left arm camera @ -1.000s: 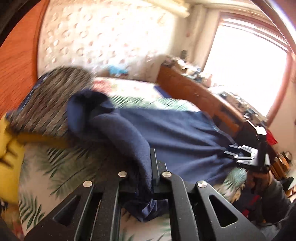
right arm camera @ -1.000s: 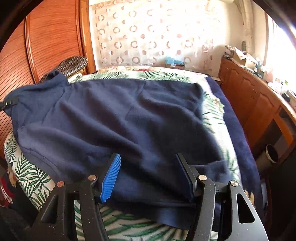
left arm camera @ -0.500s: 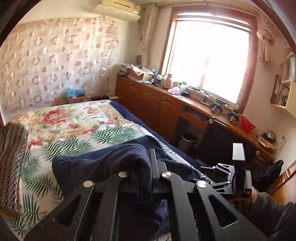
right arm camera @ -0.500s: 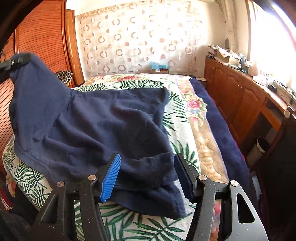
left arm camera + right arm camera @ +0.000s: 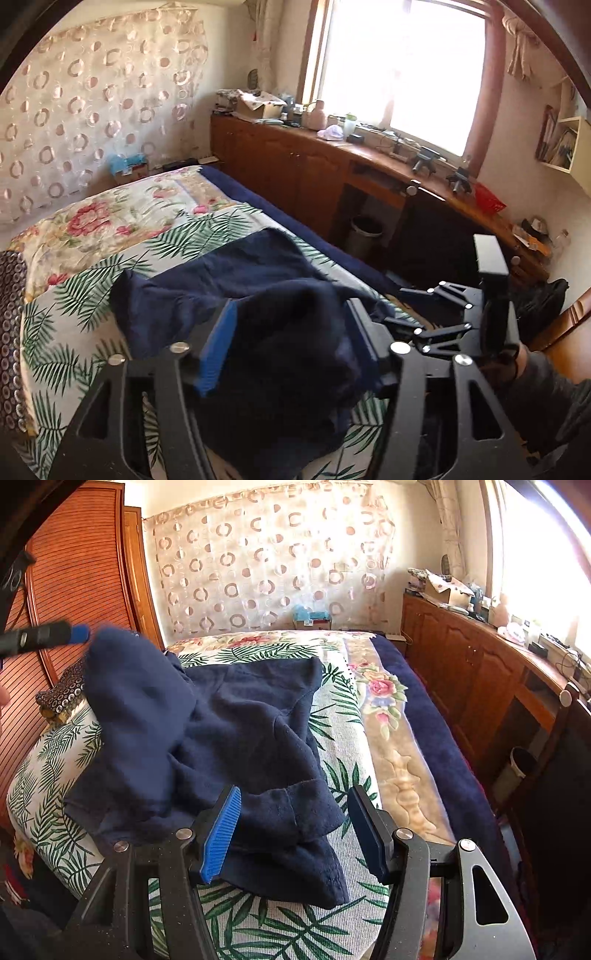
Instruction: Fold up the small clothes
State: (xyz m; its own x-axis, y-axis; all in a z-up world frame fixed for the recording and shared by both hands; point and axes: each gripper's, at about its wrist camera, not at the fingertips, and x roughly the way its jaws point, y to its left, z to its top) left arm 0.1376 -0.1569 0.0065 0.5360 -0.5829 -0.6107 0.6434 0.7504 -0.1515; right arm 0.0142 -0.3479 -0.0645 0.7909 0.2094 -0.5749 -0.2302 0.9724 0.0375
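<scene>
On the palm-print bedspread point(image 5: 343, 716), our navy garment point(image 5: 236, 746) lies half-folded; both the left gripper point(image 5: 291, 343) and right gripper point(image 5: 293, 830) stand released. We should regrip the near hem evenly before folding again.

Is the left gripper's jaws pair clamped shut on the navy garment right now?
No: in the left wrist view the left gripper has its jaws spread wide, and the navy garment lies loose between them.
</scene>
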